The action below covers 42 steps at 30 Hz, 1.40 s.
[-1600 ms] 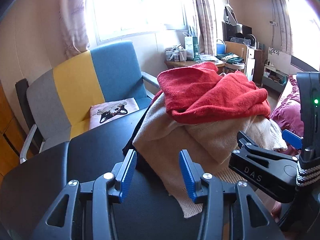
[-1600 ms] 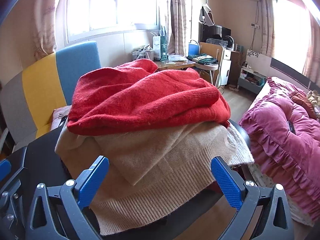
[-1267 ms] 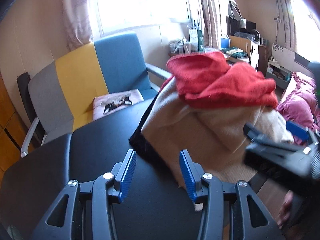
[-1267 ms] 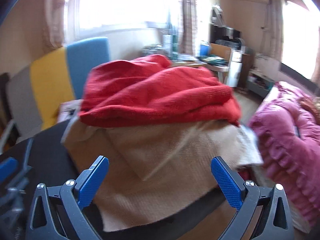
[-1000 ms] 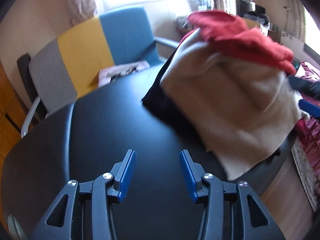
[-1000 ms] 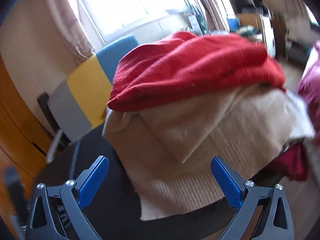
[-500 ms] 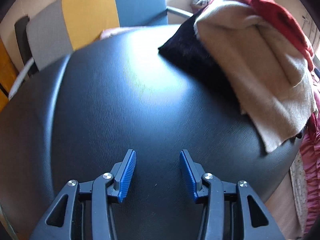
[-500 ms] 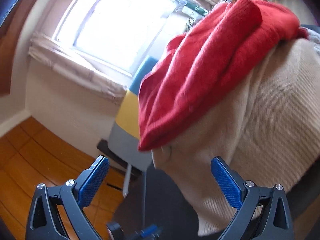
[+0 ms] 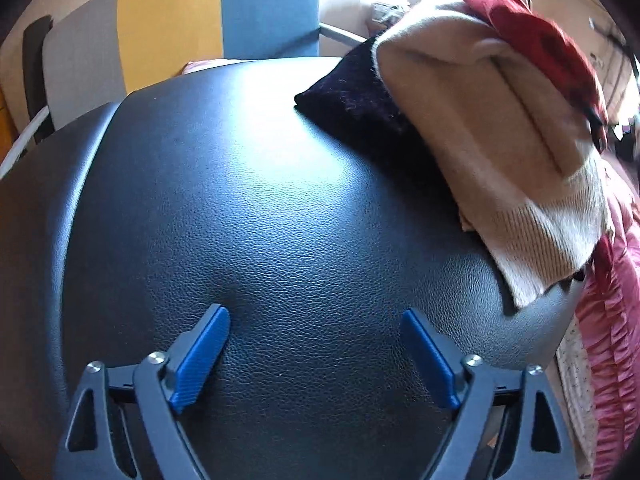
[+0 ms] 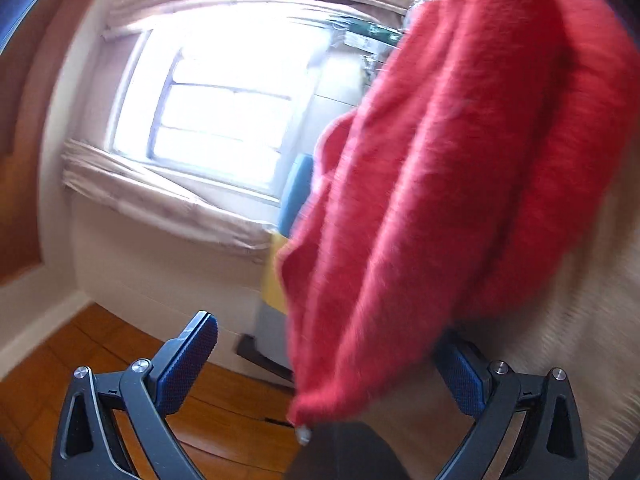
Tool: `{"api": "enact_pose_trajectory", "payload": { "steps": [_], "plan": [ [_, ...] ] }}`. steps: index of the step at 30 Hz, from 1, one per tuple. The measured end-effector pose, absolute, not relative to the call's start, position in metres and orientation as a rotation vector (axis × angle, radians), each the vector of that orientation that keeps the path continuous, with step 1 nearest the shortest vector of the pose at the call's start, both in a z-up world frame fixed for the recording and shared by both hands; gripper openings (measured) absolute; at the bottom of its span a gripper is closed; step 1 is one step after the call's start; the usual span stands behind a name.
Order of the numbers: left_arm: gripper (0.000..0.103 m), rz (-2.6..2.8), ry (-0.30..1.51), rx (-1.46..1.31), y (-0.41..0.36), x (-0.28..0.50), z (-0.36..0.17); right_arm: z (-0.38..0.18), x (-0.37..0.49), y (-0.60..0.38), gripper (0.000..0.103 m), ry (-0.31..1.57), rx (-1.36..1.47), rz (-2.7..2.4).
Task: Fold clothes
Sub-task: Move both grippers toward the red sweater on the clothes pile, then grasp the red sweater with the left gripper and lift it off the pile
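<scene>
Looking down on the black table (image 9: 280,220) — my largest landmark — I see the clothes piled at its far right corner: beige sweater (image 9: 500,128) over a dark garment (image 9: 352,108), red sweater (image 9: 532,32) on top. Left gripper (image 9: 316,356) hangs spread wide above bare tabletop, holding nothing. Right gripper (image 10: 332,360) is spread too, the red sweater's edge hanging between its fingers, not pinched. Risk — the beige hem already overhangs the table edge; tugging the red one could drag the pile off.
</scene>
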<state>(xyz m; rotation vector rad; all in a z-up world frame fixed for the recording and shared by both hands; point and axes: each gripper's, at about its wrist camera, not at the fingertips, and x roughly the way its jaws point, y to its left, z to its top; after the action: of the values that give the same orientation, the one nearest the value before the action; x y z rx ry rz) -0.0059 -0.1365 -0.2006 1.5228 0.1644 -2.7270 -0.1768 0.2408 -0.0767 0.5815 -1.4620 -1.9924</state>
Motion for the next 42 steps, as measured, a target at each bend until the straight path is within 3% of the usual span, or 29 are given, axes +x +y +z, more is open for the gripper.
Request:
{"api": "enact_pose_trajectory", "payload": {
  "steps": [1,4,8,14,24,27,29,33,38,42],
  "plan": [
    [0.089,-2.712,0.118,1.556,-0.134,-0.009,-0.200,-0.069,-0.179,0.238,0.103,-1.442,0.541,-1.980],
    [0.072,-2.694,0.209,1.637,-0.136,-0.030,-0.186,-0.060,-0.180,0.232,0.103,-1.375,0.517,-1.972],
    [0.071,-2.860,0.442,1.578,-0.132,-0.066,-0.134,-0.068,-0.184,0.232,0.103,-1.379,0.570,-1.945],
    [0.072,-3.083,0.536,1.512,-0.092,-0.138,-0.064,-0.100,-0.182,0.258,0.103,-1.416,0.601,-1.906],
    [0.071,-2.959,0.885,1.556,-0.076,-0.239,-0.075,-0.111,-0.191,0.258,0.103,-1.354,0.608,-1.845],
    [0.066,-2.938,0.868,1.532,-0.080,-0.241,-0.076,-0.112,-0.193,0.258,0.103,-1.343,0.576,-1.810],
    [0.023,-2.970,0.838,1.541,-0.075,-0.241,-0.073,-0.113,-0.195,0.259,0.103,-1.349,0.561,-1.783],
    [0.016,-3.068,0.695,1.474,-0.058,-0.236,-0.053,-0.108,-0.199,0.259,0.103,-1.365,0.587,-1.760],
    [0.015,-3.340,0.650,1.244,-0.041,-0.196,0.011,-0.090,-0.199,0.266,0.103,-1.453,0.594,-1.754],
    [0.014,-3.488,0.528,1.142,-0.023,-0.161,0.043,-0.045,-0.190,0.273,0.103,-1.358,0.463,-1.933]
  ]
}}
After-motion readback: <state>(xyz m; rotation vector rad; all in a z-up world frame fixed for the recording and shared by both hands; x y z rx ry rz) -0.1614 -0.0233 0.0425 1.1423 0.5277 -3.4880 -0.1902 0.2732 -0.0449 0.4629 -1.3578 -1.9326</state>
